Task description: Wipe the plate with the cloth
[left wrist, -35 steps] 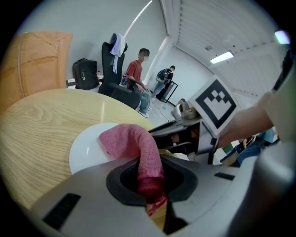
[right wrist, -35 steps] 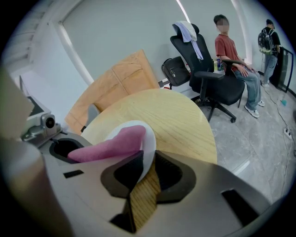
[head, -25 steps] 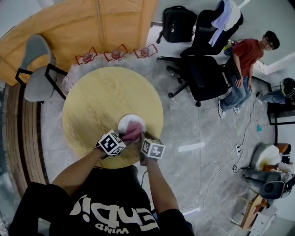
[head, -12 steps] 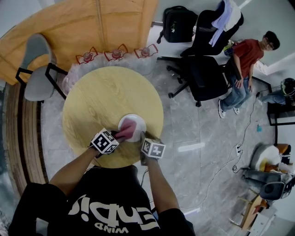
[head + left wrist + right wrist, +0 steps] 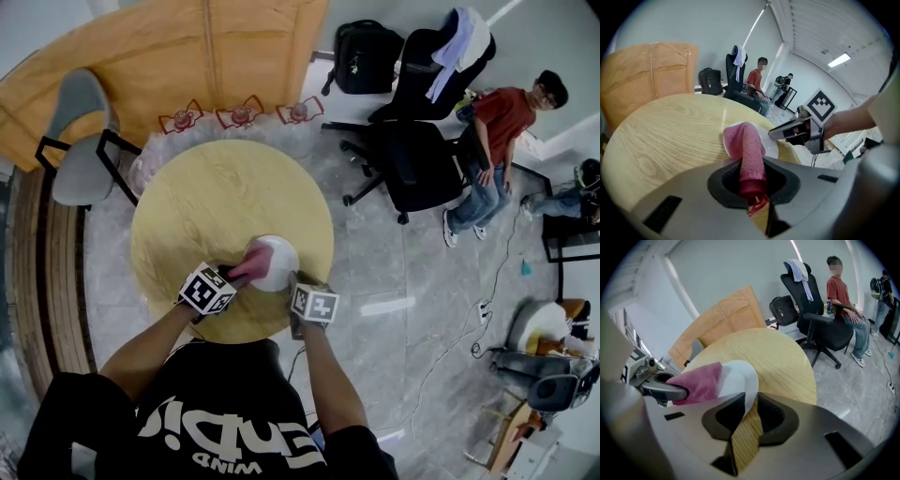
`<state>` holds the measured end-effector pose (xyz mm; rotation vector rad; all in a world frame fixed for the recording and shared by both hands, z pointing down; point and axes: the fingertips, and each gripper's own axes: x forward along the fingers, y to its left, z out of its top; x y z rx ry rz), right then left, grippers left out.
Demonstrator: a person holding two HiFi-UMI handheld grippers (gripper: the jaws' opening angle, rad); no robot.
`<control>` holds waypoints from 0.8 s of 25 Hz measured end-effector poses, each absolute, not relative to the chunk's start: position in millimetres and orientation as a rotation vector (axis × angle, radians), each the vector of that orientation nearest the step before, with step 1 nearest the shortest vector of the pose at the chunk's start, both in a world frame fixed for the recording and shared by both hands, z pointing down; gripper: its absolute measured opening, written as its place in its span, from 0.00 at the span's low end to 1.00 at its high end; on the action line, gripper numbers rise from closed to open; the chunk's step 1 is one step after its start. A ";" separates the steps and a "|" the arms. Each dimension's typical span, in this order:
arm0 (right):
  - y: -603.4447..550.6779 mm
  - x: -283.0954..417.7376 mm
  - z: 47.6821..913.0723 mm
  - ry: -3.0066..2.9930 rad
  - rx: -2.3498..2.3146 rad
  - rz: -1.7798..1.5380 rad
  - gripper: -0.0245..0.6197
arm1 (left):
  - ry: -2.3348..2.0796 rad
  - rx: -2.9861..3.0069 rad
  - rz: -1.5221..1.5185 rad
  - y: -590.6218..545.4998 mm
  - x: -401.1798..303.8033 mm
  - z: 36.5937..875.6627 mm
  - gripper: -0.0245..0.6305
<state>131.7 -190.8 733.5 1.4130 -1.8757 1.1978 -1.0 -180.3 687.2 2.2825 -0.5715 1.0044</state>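
Note:
A small white plate [image 5: 279,257] lies near the front edge of the round wooden table [image 5: 220,197]. My left gripper [image 5: 230,277] is shut on a rolled pink cloth [image 5: 247,265], whose free end rests on the plate's left part. In the left gripper view the cloth [image 5: 748,149] runs from between the jaws onto the plate [image 5: 771,147]. My right gripper [image 5: 292,284] is shut on the plate's near rim. The right gripper view shows the rim [image 5: 749,391] between the jaws and the cloth [image 5: 699,380] on the plate's left.
Three red wire-framed objects [image 5: 240,114] stand beyond the table's far edge. A grey chair [image 5: 80,141] is at the far left and black office chairs [image 5: 417,155] at the right. A person in a red shirt [image 5: 502,117] sits further right. A wooden panel stands behind.
My left gripper has drawn the cloth leftward, from the middle of the plate to its left part. The right gripper and the plate have kept still.

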 end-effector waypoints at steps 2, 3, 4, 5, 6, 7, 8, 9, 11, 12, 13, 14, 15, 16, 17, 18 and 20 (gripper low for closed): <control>-189.7 135.0 728.7 -1.880 1.415 1.185 0.19 | -0.585 2.282 0.995 -181.7 -3.0 683.7 0.12; -188.4 136.8 725.9 -1.883 1.418 1.183 0.19 | -0.591 2.282 0.989 -182.0 -3.6 681.2 0.12; -186.9 138.0 722.5 -1.889 1.421 1.180 0.19 | -0.598 2.284 0.982 -182.1 -4.4 678.4 0.12; -185.4 138.2 717.9 -1.900 1.422 1.174 0.19 | -0.608 2.287 0.972 -182.5 -5.5 674.9 0.12; -184.2 137.0 711.6 -1.917 1.421 1.163 0.19 | -0.620 2.292 0.960 -183.2 -6.7 670.7 0.12; -183.3 134.4 703.0 -1.943 1.416 1.145 0.19 | -0.634 2.298 0.945 -184.2 -8.0 665.3 0.12; -182.8 130.9 692.1 -1.976 1.409 1.119 0.19 | -0.650 2.307 0.926 -185.4 -9.2 658.7 0.12; -182.3 126.4 679.5 -2.016 1.401 1.086 0.19 | -0.668 2.319 0.904 -186.6 -10.0 650.8 0.12; -181.9 115.7 650.0 -2.107 1.385 1.000 0.18 | -0.703 2.361 0.850 -188.9 -10.2 630.4 0.12; -181.7 110.2 632.7 -2.154 1.386 0.946 0.18 | -0.719 2.390 0.820 -189.6 -9.3 618.1 0.12; -181.4 105.3 613.4 -2.201 1.396 0.883 0.16 | -0.735 2.421 0.788 -189.8 -7.8 604.5 0.12; -181.1 101.3 592.3 -2.246 1.417 0.812 0.14 | -0.750 2.454 0.755 -189.6 -5.8 589.6 0.12; -180.3 98.2 569.9 -2.289 1.449 0.736 0.12 | -0.766 2.487 0.719 -189.0 -3.5 573.5 0.12; -178.7 95.7 546.6 -2.330 1.486 0.660 0.11 | -0.782 2.520 0.678 -188.0 -1.0 556.3 0.12; -176.2 93.6 522.9 -2.369 1.527 0.585 0.10 | -0.796 2.555 0.633 -186.3 1.6 538.0 0.12; -172.9 92.0 499.1 -2.405 1.569 0.514 0.09 | -0.808 2.591 0.582 -184.3 4.0 519.3 0.12; -165.3 89.9 453.0 -2.464 1.649 0.381 0.08 | -0.836 2.662 0.469 -179.7 7.7 481.6 0.12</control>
